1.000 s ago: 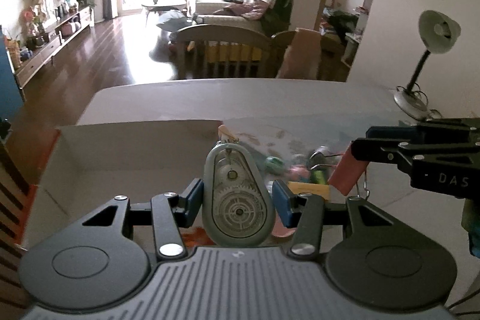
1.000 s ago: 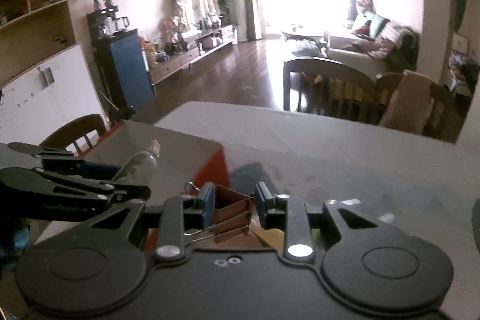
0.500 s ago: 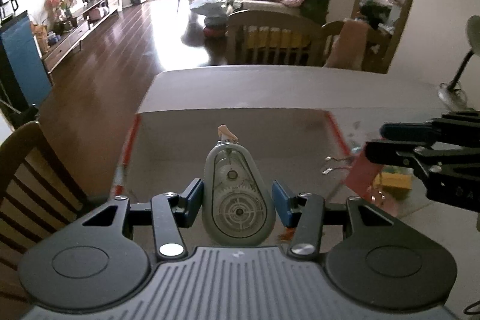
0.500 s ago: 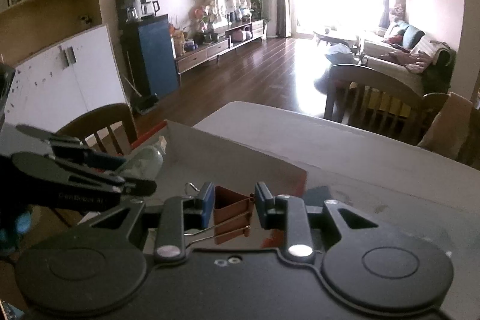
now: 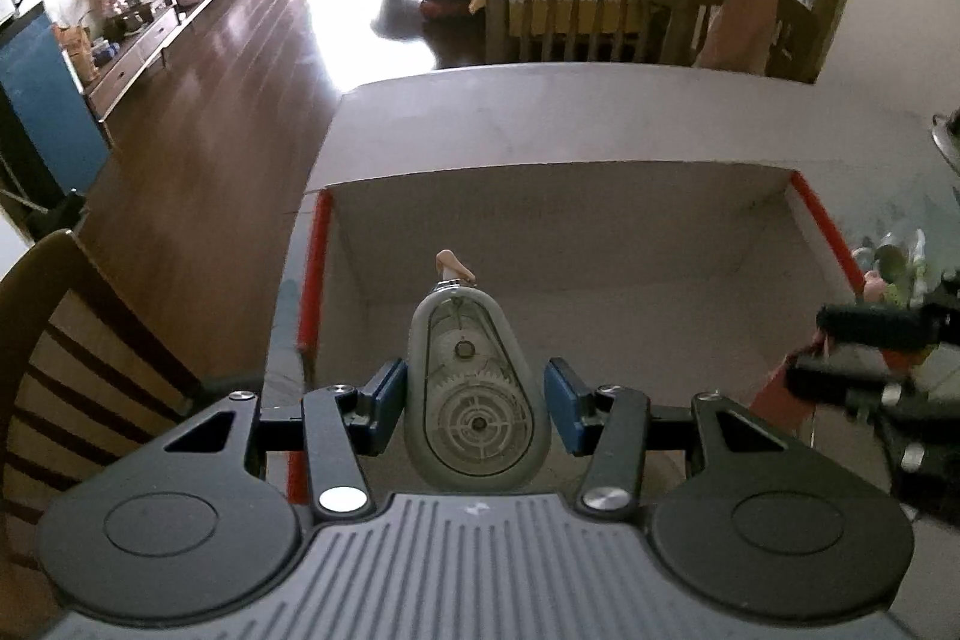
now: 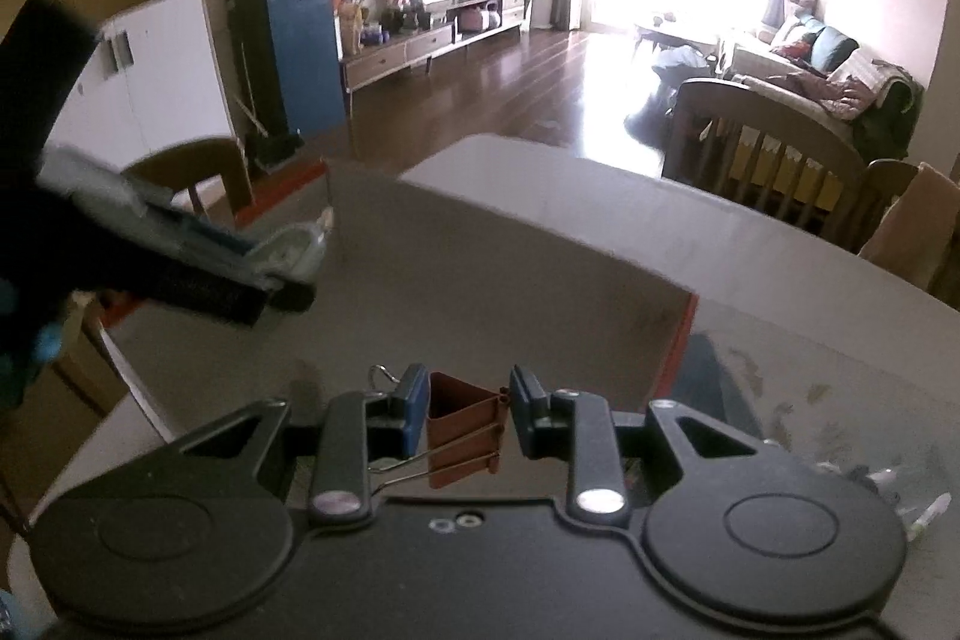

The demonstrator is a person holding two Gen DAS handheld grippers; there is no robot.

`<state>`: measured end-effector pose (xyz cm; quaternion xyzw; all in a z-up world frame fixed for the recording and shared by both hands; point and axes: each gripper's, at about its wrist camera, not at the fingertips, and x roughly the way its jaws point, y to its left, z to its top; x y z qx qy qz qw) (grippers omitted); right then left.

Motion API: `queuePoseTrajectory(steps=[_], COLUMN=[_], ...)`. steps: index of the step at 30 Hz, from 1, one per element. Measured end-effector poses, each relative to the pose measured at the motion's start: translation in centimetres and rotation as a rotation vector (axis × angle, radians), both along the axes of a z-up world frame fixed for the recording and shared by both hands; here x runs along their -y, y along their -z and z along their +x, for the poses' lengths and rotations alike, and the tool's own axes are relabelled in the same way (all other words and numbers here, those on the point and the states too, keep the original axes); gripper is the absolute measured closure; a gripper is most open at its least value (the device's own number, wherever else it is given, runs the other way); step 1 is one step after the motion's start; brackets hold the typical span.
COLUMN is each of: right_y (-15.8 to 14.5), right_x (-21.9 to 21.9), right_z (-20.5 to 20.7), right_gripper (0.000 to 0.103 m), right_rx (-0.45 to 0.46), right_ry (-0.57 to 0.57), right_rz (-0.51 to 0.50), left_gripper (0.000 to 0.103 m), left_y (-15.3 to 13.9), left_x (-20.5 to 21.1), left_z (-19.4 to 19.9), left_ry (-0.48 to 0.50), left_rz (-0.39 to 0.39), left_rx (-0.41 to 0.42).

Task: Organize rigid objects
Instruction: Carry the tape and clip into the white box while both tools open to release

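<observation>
Left gripper (image 5: 474, 400) is clamped on a correction tape dispenser (image 5: 476, 400): grey-green teardrop shell w/ clear window showing gears, tan tip pointing fwd. Blue pads (image 5: 384, 403) sit against its sides. It's held above the open cardboard box (image 5: 600, 232), a pale-lined box w/ red edges on the grey table (image 5: 540, 112).

Right gripper (image 6: 468, 415) is closed on a brown binder clip (image 6: 465, 430), wire handles sticking out to the left past the left pad. Clip hangs over the near part of the same box (image 6: 480, 280), close to its red right wall.

Both grippers tilt steeply down toward the box floor. From the left wrist view, the right gripper (image 5: 864, 358) shows blurred at right edge, just over the box's right rim; from the right wrist view, the left gripper (image 6: 240, 268) is a dark blur at left w/ the dispenser (image 6: 294, 247) poking out.

Vs 1 s ago: both have swung left and dropped, so the box now fills the middle of both views rather than sitting off to the side. Small clutter (image 5: 894, 268) on the table has slid to the far right. Grips unchanged.
</observation>
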<state>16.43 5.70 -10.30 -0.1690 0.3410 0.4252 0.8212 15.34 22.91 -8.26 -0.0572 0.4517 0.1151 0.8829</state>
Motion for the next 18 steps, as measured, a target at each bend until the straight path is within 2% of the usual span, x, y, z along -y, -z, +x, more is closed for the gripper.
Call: queuePoseTrajectory(steps=[8,18], right_y=[2.1,3.1], right_x=[-1.4,-1.7], right_z=[-0.9,-2.1], right_gripper=[0.075,0.074], right_rx=[0.005,-0.015], right_ry=[-0.018,-0.036], right_rz=[-0.065,-0.131], left_gripper=[0.053,0.053], left_y=[3.0,6.0], left_x=[0.0,0.2], left_z=[2.7,4.3], left_ry=[0.041,0.085], left_rz=[0.005,-0.02], left_rx=[-0.08,-0.229])
